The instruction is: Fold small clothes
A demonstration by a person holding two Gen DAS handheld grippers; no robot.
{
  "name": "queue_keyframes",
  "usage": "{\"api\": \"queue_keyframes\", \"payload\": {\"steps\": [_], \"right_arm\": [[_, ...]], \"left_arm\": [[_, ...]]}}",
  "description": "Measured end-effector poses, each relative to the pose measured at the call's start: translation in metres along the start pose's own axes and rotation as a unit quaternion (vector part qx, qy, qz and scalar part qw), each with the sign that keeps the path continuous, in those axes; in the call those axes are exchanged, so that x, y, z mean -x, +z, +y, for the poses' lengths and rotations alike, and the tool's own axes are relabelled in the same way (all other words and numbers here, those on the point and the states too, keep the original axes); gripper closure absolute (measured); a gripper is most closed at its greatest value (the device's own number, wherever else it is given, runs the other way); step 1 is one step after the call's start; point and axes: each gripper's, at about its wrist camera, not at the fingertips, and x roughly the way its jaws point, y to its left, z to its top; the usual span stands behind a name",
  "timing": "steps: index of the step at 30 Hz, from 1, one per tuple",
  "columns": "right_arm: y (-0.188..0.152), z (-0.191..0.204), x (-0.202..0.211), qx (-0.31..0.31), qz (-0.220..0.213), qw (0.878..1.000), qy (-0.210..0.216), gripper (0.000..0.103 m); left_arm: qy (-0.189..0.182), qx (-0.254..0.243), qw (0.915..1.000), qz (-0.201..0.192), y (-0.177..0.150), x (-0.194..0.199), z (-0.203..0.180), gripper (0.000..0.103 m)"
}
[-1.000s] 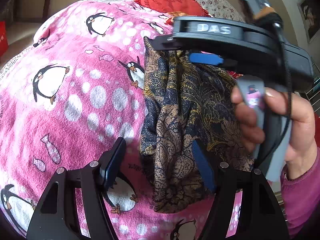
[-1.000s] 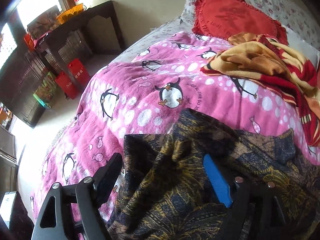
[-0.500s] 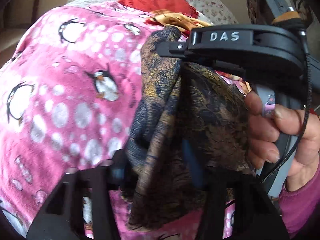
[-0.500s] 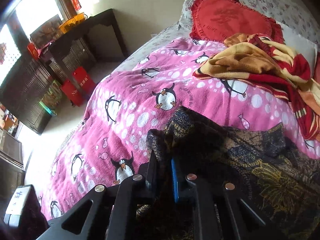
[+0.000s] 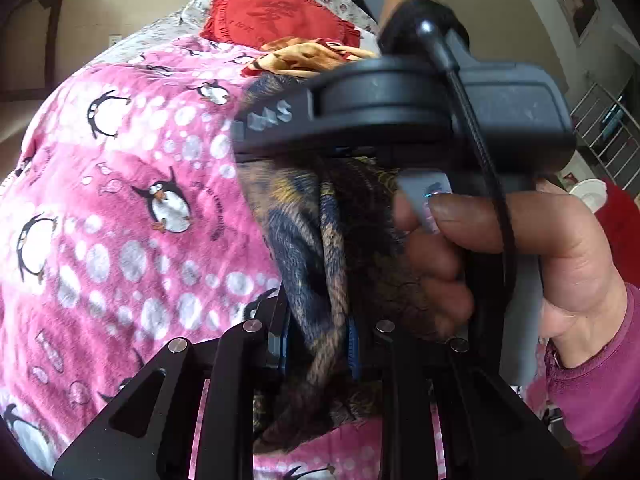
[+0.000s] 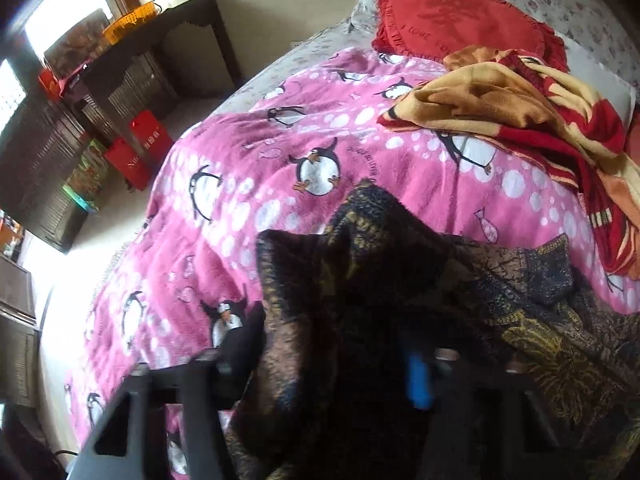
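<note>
A small dark navy garment with a gold pattern point(image 5: 304, 240) hangs bunched between my two grippers above the pink penguin blanket point(image 5: 120, 220). My left gripper point(image 5: 318, 344) is shut on a fold of the garment. In the left wrist view the right gripper's body point(image 5: 400, 112) is close above, held by a hand, with the cloth hanging from it. In the right wrist view the garment point(image 6: 400, 280) drapes over my right gripper point(image 6: 332, 372); its jaws now stand wider apart, with cloth between them and a blue pad point(image 6: 416, 380) showing.
A red heart-shaped cushion point(image 6: 460, 16) lies at the bed's head. A crumpled yellow and red blanket point(image 6: 520, 112) lies to the right of the garment. A dark desk point(image 6: 140, 52) and red bags point(image 6: 136, 148) stand on the floor beyond the bed's left edge.
My left gripper closed on the garment. The right gripper shut on the cloth half a second ago and now stands wider. Both lifted the garment and came closer together.
</note>
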Motion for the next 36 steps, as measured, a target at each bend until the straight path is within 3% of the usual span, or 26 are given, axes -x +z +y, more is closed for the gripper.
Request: {"api": "queue_keyframes", "payload": {"steps": [1,3,4,5,7,9,11,12,16,19,22,24,25,26,28,31,36], "right_arm": [[-0.001,-0.005,0.002,-0.003,-0.007,1.0,0.002,0.081],[-0.005,-0.015,0.011,-0.018,-0.026,0.999,0.021,0.086],[-0.006,-0.018,0.016,-0.019,-0.032,0.999,0.023,0.086],[-0.008,-0.02,0.021,-0.016,-0.039,0.999,0.024,0.086],[-0.01,-0.024,0.031,-0.014,-0.047,0.998,0.03,0.086],[-0.013,-0.029,0.039,-0.013,-0.053,0.998,0.031,0.087],[-0.016,-0.036,0.049,-0.013,-0.061,0.997,0.035,0.087],[-0.017,-0.04,0.055,-0.014,-0.066,0.997,0.035,0.087],[-0.024,-0.075,0.098,-0.011,-0.103,0.994,0.014,0.087],[-0.032,-0.112,0.137,-0.023,-0.127,0.992,-0.005,0.096],[-0.051,-0.16,0.17,-0.065,-0.135,0.989,0.014,0.096],[-0.066,-0.175,0.173,-0.072,-0.119,0.989,0.046,0.094],[-0.074,-0.18,0.171,-0.083,-0.112,0.988,0.071,0.082],[-0.085,-0.185,0.167,-0.103,-0.109,0.984,0.1,0.05],[-0.098,-0.187,0.158,-0.134,-0.115,0.974,0.143,0.019],[-0.109,-0.181,0.13,-0.172,-0.1,0.956,0.214,0.019],[-0.105,-0.154,0.098,-0.167,-0.078,0.954,0.238,0.019]], "left_arm": [[0.009,0.002,1.0,0.004,0.0,0.0,0.0,0.081],[0.025,0.008,0.9995,0.017,-0.004,-0.001,0.001,0.059],[0.032,0.011,0.9992,0.022,-0.01,-0.001,0.005,0.037],[0.038,0.015,0.9989,0.02,-0.013,-0.003,0.005,0.031],[0.05,0.015,0.9983,0.025,-0.017,-0.007,0.004,0.031],[0.053,0.014,0.9978,0.037,-0.021,-0.014,0.005,0.035],[0.037,0.011,0.9984,0.041,-0.021,-0.013,0.001,0.07],[0.029,0.001,0.9988,0.039,-0.019,-0.01,-0.007,0.074],[0.003,-0.044,0.9988,0.022,-0.007,0.003,-0.051,0.086],[-0.028,-0.078,0.9965,0.017,0.003,0.001,-0.092,0.088],[-0.046,-0.108,0.993,0.012,0.011,-0.006,-0.132,0.089],[-0.059,-0.113,0.9916,0.019,0.015,-0.013,-0.147,0.09],[-0.063,-0.115,0.9911,0.024,0.014,-0.015,-0.151,0.091],[-0.059,-0.119,0.9907,0.027,0.015,-0.018,-0.154,0.091],[-0.048,-0.128,0.9902,0.03,0.011,-0.019,-0.152,0.091],[-0.019,-0.131,0.9908,0.029,-0.004,-0.013,-0.142,0.091],[0.02,-0.105,0.9942,0.0,-0.017,0.021,-0.097,0.088]]}}
